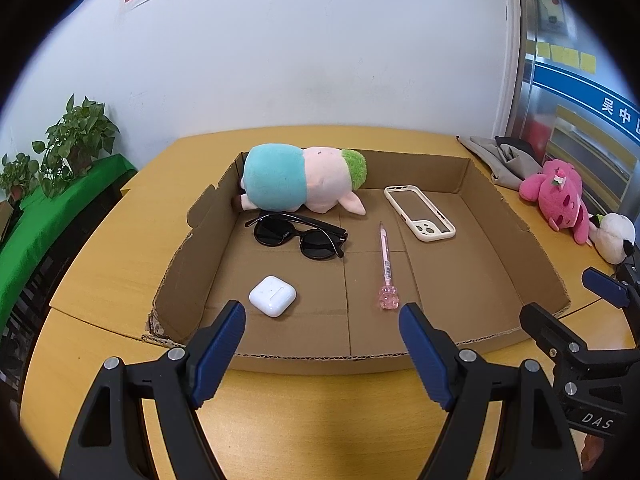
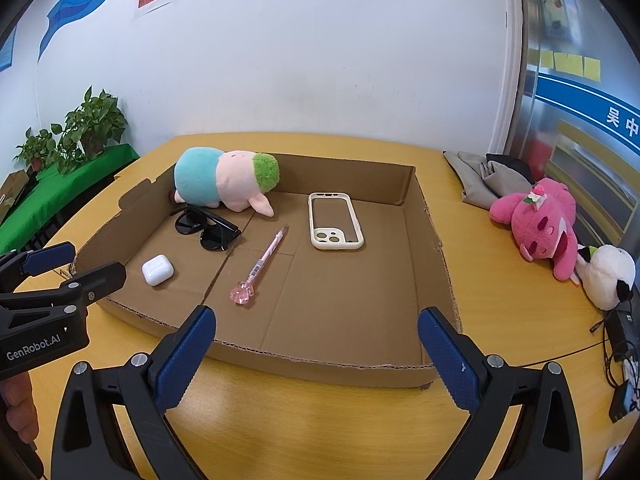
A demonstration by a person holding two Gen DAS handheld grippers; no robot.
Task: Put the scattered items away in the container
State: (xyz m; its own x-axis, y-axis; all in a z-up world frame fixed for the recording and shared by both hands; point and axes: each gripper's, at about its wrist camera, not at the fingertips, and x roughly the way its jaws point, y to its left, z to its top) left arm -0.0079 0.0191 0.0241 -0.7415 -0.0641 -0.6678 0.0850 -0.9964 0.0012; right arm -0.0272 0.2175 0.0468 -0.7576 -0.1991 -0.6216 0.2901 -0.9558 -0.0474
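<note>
Five things lie in the cardboard box [image 2: 424, 216] already — the pink plush toy [image 2: 538, 224] and white plush toy [image 2: 610, 276] wait outside. Left gripper [image 1: 322, 322] and right gripper [image 2: 316, 328] — both wide apart, empty.

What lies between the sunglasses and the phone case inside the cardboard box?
The pink pen lies on the box floor between the sunglasses and the phone case, touching neither. Both wrist views show this.
</note>
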